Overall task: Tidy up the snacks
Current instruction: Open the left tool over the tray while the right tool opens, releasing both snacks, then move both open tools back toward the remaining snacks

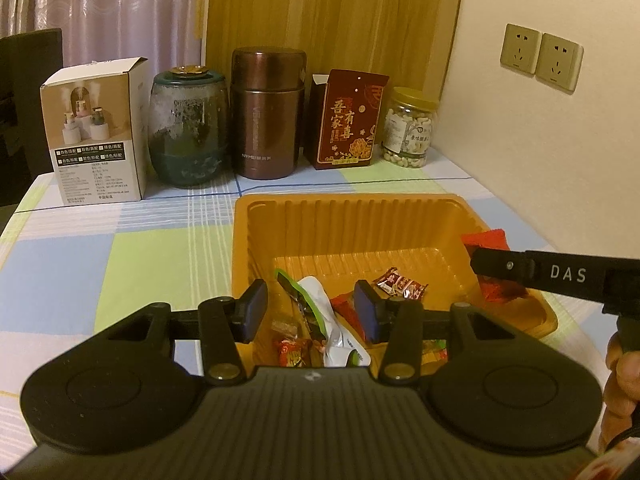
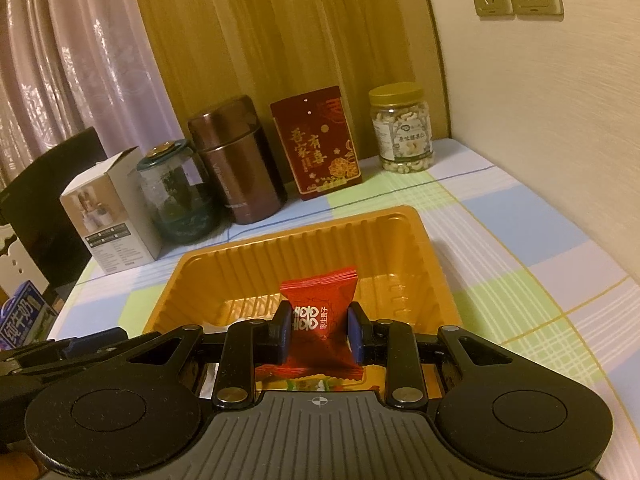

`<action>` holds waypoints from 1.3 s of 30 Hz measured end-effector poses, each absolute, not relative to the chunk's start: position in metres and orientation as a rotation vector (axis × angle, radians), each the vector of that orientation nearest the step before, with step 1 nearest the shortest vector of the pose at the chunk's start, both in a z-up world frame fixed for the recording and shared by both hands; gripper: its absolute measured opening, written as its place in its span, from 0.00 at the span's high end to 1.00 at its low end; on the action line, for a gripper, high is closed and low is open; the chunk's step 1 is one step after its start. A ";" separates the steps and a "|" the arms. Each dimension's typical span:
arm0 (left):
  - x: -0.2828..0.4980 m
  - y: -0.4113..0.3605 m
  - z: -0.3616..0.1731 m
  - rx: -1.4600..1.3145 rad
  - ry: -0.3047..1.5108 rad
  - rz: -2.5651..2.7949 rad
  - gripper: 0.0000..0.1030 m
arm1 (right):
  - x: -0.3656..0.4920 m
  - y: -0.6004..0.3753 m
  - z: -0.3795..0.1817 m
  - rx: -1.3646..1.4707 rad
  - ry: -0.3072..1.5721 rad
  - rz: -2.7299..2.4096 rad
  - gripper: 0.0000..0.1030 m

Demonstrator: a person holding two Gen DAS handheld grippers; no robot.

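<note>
An orange plastic tray (image 1: 352, 202) lies on the checked tablecloth. In its near part lie several wrapped snacks, among them a white-and-green packet (image 1: 326, 316) and a brown-red candy (image 1: 400, 283). My left gripper (image 1: 310, 309) hangs open just above them with nothing between its pads. My right gripper (image 2: 318, 332) is shut on a red candy packet (image 2: 320, 308) with white characters, held over the tray (image 2: 300, 236). In the left wrist view that gripper (image 1: 480, 258) reaches in from the right, the red packet (image 1: 486, 240) showing at its tip.
Along the back stand a white carton (image 1: 96, 132), a glass jar (image 1: 188, 128), a brown flask (image 1: 266, 116), a red box (image 1: 348, 120) and a jar of cashews (image 1: 408, 128). The wall with sockets (image 1: 540, 56) runs on the right. A blue milk carton (image 2: 24, 316) sits off the table's left.
</note>
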State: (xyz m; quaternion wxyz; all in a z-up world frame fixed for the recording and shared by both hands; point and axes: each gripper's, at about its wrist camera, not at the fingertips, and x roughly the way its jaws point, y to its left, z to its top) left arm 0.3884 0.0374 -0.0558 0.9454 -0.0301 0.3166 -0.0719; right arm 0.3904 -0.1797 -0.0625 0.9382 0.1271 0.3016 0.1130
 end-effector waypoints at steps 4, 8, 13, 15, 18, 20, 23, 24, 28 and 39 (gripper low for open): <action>0.389 0.037 -0.056 -0.062 0.646 -0.147 0.58 | 0.390 -0.179 -0.063 0.261 0.611 0.234 0.72; 0.389 0.036 -0.056 -0.061 0.648 -0.151 0.58 | 0.390 -0.179 -0.065 0.268 0.604 0.230 0.72; 0.389 0.038 -0.056 -0.064 0.648 -0.142 0.58 | 0.392 -0.183 -0.066 0.295 0.589 0.222 0.39; 0.388 0.040 -0.056 -0.067 0.649 -0.139 0.58 | 0.392 -0.188 -0.065 0.326 0.579 0.210 0.35; 0.388 0.040 -0.057 -0.067 0.655 -0.136 0.58 | 0.392 -0.193 -0.063 0.340 0.572 0.195 0.35; 0.389 0.040 -0.057 -0.065 0.657 -0.138 0.58 | 0.393 -0.195 -0.062 0.342 0.568 0.188 0.35; 0.388 0.039 -0.056 -0.062 0.655 -0.141 0.58 | 0.393 -0.197 -0.063 0.345 0.571 0.186 0.35; 0.388 0.039 -0.056 -0.061 0.655 -0.141 0.58 | 0.392 -0.197 -0.063 0.345 0.571 0.185 0.35; 0.389 0.039 -0.057 -0.061 0.659 -0.141 0.58 | 0.392 -0.197 -0.063 0.342 0.571 0.188 0.35; 0.386 0.039 -0.056 -0.057 0.657 -0.142 0.57 | 0.390 -0.198 -0.063 0.324 0.571 0.182 0.35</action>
